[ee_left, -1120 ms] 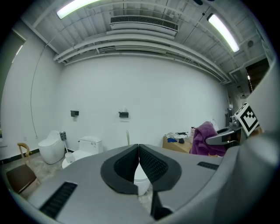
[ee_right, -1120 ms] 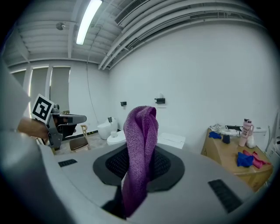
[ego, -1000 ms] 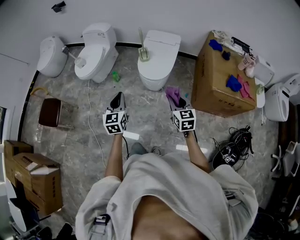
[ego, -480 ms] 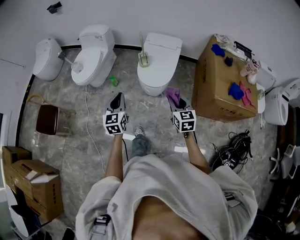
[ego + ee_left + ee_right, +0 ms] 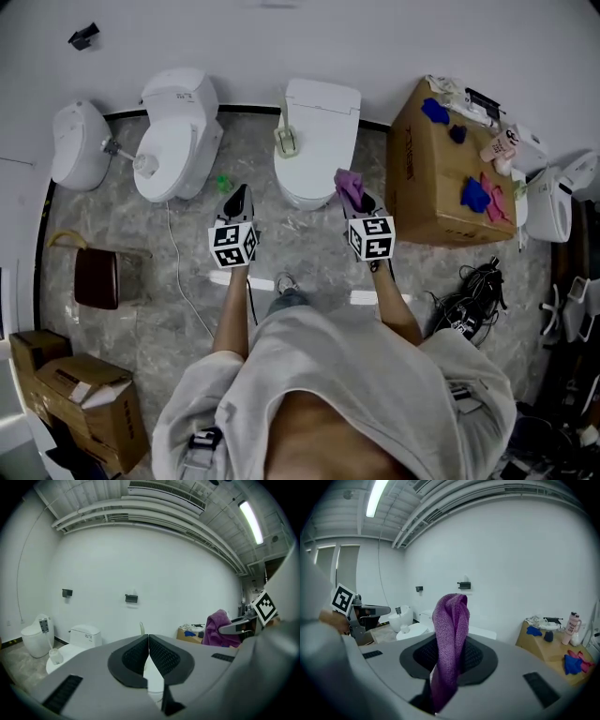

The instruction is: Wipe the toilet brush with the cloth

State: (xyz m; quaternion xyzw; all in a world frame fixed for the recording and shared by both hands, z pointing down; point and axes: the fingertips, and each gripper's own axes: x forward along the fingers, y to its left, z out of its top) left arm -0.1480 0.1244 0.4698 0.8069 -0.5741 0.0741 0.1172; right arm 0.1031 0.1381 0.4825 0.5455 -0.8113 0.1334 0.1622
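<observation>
The toilet brush [image 5: 286, 139] stands in its holder on the floor, against the left side of the middle toilet [image 5: 321, 122]; its handle tip [image 5: 141, 629] shows just above my left jaws. My left gripper [image 5: 236, 199] is held above the floor short of the brush, jaws shut on nothing [image 5: 148, 644]. My right gripper [image 5: 356, 201] is level with it to the right, shut on a purple cloth [image 5: 347, 187] that sticks up out of the jaws [image 5: 450, 639] and hangs below them. The cloth [image 5: 218, 629] also shows at the right of the left gripper view.
A second toilet [image 5: 173, 141] and a smaller white one [image 5: 75, 141] stand to the left. A cardboard box [image 5: 436, 178] with blue and pink items is at the right. A white cable [image 5: 178, 253], a brown bin [image 5: 98, 277], black cables [image 5: 469, 291] and cartons [image 5: 84, 394] lie around.
The person has stepped towards the toilets, so the middle toilet and brush are closer to both grippers. Both grippers keep their pose, the right still holding the cloth.
</observation>
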